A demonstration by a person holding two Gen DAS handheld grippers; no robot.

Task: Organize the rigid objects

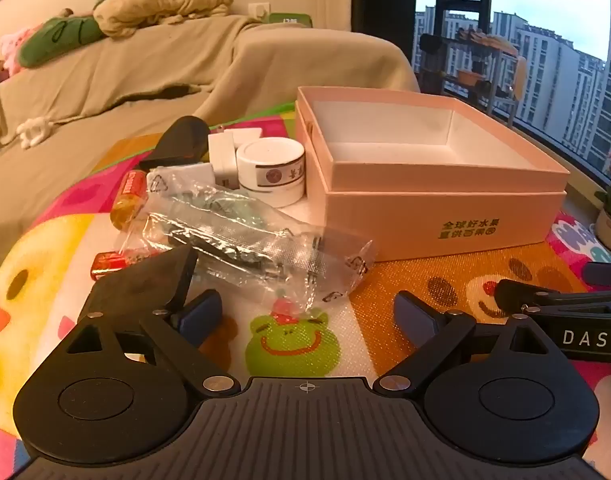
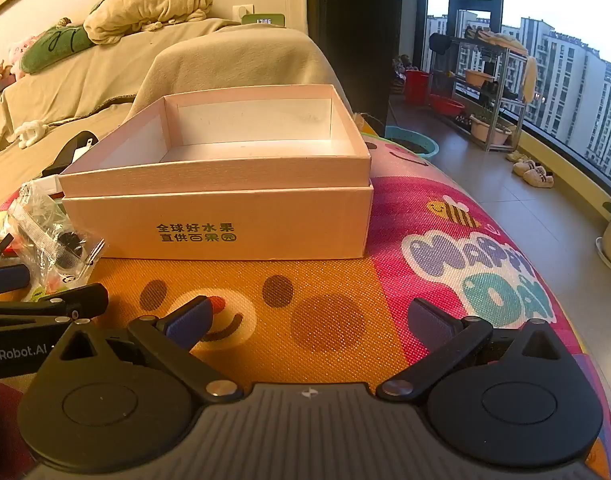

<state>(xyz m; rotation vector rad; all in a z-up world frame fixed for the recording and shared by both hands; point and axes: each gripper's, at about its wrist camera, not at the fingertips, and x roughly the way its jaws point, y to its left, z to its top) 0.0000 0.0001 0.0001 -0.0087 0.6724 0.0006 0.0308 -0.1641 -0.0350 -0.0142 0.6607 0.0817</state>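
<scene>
An open pink box (image 1: 445,216) stands on the colourful mat, its white inside showing nothing; it also shows in the right wrist view (image 2: 225,216). Left of it lie a clear plastic bag of dark parts (image 1: 241,236), a white round tin (image 1: 271,170), white adapters (image 1: 221,152), a black object (image 1: 181,140) and red batteries (image 1: 127,200). My left gripper (image 1: 309,316) is open and empty, just short of the bag. My right gripper (image 2: 311,320) is open and empty in front of the box.
The mat (image 2: 445,240) covers a low table. A sofa with a beige cover (image 1: 105,80) stands behind. The right gripper's body (image 1: 565,312) lies to the right of the left one. Window, rack and floor basins (image 2: 485,112) are at right.
</scene>
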